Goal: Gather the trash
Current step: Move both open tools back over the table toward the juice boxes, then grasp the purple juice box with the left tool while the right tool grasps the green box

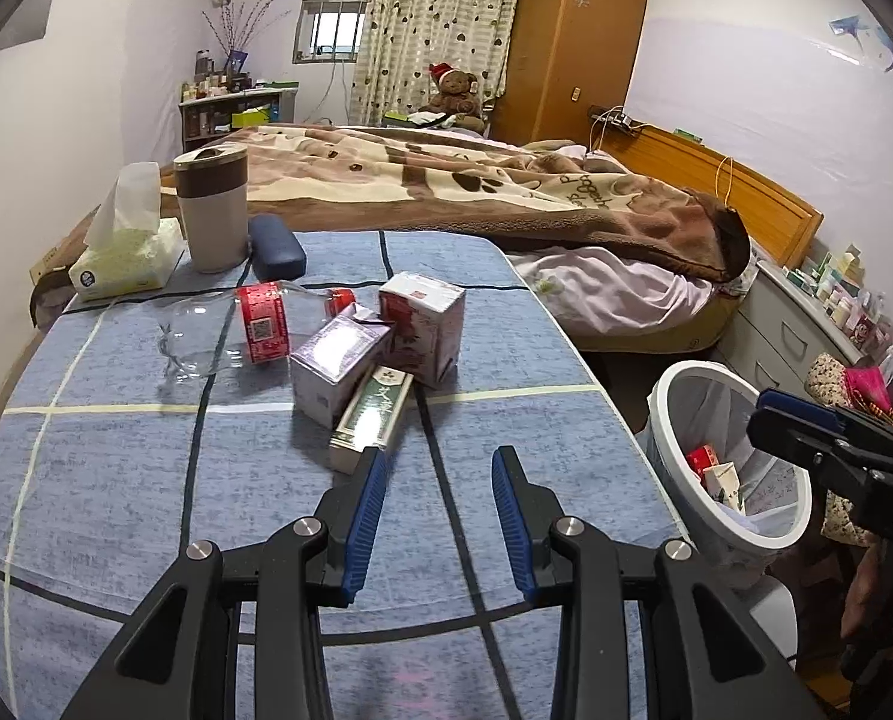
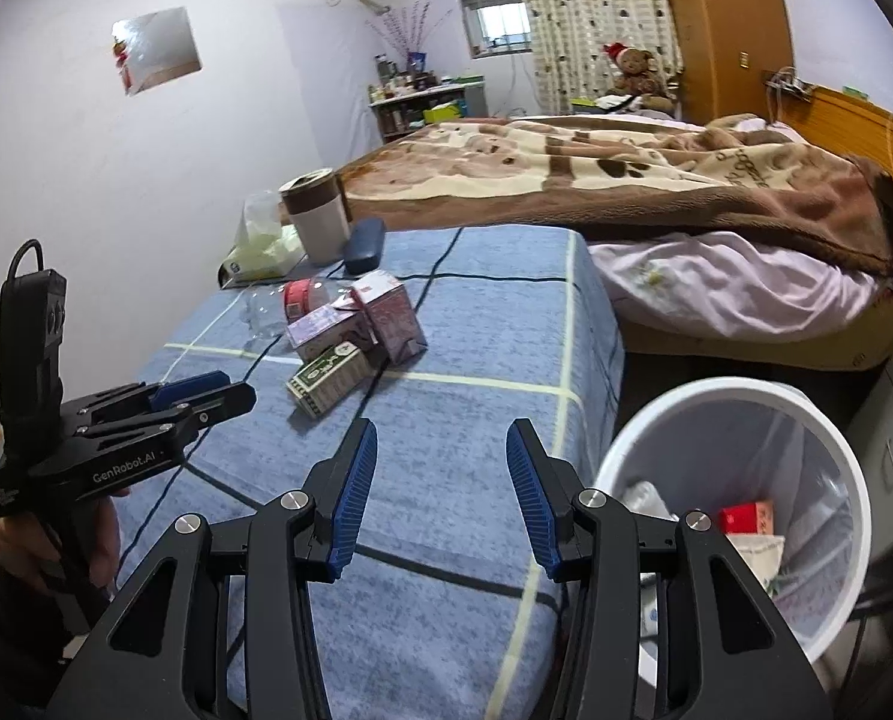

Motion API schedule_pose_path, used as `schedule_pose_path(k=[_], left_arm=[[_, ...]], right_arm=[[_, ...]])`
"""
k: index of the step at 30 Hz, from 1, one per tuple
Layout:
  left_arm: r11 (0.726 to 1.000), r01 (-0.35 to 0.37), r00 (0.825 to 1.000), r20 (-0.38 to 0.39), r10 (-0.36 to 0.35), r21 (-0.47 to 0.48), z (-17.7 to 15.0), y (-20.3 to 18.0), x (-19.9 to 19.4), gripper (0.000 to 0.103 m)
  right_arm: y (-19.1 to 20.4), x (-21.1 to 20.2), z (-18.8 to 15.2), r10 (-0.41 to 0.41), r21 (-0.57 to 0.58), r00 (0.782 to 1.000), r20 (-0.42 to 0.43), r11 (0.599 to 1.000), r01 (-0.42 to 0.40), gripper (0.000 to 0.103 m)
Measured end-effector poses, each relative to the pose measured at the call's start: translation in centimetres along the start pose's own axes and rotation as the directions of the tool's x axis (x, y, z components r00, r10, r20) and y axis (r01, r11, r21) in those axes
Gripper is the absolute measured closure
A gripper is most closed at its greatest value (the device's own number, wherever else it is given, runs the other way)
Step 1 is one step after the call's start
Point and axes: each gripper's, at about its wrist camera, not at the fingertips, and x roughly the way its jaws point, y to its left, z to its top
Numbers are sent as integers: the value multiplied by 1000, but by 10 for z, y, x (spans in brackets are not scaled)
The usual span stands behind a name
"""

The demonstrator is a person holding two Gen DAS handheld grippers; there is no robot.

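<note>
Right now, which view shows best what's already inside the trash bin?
The right wrist view: it looks down into the trash bin, showing a red box and papers. The left wrist view shows the bin side-on, partly behind the right gripper.

Boxes clustered mid-tabletop, a bottle lying to their left; tissue pack, cup and case stood farther; the bin sat right, beside the tabletop.

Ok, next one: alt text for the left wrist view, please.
The open left gripper hovers over a blue checked table, its fingers pointing at a green and white box, two cartons and a clear plastic bottle. A white trash bin holding some trash stands to the right, the right gripper above it.
</note>
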Motion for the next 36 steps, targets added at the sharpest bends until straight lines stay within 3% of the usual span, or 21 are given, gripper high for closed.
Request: schedule_pose_path(k=[13,17,28,36], left_arm=[[999,-31,999,15,31,-9,12,39,4,66],[1000,-25,1000,8,25,-5,19,47,14,52],[1000,-12,1000,-22,13,24,36,65,48,52],[998,8,998,-60,-4,64,46,67,85,46]], right_arm=[[18,26,17,24,-51,999,-46,998,-26,56],[22,33,23,28,-70,998,-50,997,-32,56],[28,65,37,30,-88,996,-83,995,-37,56],[22,73,35,23,-58,996,-88,998,-28,56]])
